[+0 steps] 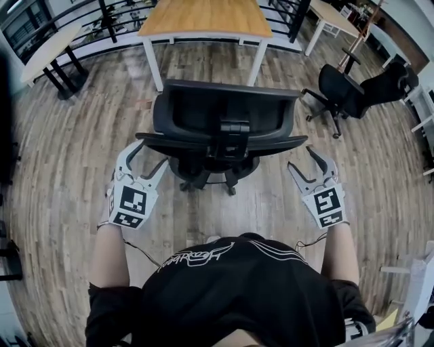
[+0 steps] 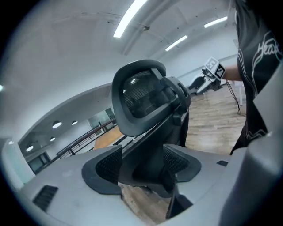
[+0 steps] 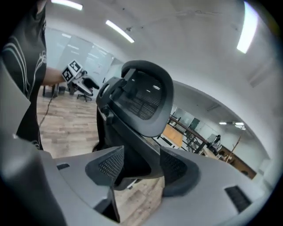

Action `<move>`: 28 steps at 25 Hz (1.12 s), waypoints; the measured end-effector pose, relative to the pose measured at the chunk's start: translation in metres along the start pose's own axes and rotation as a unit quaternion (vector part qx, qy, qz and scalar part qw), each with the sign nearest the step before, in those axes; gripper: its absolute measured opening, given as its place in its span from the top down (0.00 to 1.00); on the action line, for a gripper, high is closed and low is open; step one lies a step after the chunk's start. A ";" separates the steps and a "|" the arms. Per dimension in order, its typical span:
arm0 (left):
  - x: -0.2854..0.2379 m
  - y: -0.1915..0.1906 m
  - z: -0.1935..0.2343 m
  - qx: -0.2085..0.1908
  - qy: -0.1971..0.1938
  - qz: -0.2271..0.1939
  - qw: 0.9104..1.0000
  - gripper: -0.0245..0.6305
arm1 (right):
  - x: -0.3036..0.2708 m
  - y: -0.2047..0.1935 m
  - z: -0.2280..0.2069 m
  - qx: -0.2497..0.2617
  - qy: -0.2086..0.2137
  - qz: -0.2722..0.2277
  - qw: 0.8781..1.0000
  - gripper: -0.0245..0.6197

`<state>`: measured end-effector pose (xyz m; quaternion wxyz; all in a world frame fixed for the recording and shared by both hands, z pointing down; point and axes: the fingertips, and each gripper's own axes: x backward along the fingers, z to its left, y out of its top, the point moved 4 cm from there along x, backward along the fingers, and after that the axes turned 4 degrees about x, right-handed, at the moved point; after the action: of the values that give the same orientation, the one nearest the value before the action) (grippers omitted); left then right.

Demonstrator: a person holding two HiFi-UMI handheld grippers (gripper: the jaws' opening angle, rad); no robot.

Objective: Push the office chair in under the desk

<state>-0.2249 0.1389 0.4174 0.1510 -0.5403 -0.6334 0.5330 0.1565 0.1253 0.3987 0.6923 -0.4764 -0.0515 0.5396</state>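
Both pairs of jaws stood wide apart, each straddling an end of the backrest frame without clamping it: left gripper at its left end, right gripper at its right. The office chair stood short of the wooden desk. On casters it should roll lightly yet swivel; its mesh would give, so the stiff frame, pushed evenly, looked the better purchase.

Cool, even light comes down from long ceiling strips, bright but soft, leaving only a faint shadow on the wooden floor under the office chair. All three views bow hard at the edges, with dark rounded corners. In both gripper views the nearest surfaces are soft and out of focus.
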 end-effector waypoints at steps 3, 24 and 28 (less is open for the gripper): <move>-0.009 -0.004 0.003 -0.062 0.003 0.021 0.998 0.56 | -0.009 -0.007 -0.005 0.048 -0.023 0.030 0.998 0.56; -0.041 -0.018 0.020 -0.178 0.009 0.077 0.981 0.59 | -0.050 -0.018 -0.020 0.132 0.027 0.052 0.990 0.58; -0.045 -0.017 0.021 -0.175 0.006 0.086 0.981 0.60 | -0.054 -0.018 -0.025 0.125 0.045 0.043 0.990 0.58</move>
<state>-0.2333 0.0928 0.4405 0.0118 -0.6139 -0.6672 0.4217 0.1616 0.0684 0.4221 0.7241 -0.4116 0.0678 0.5492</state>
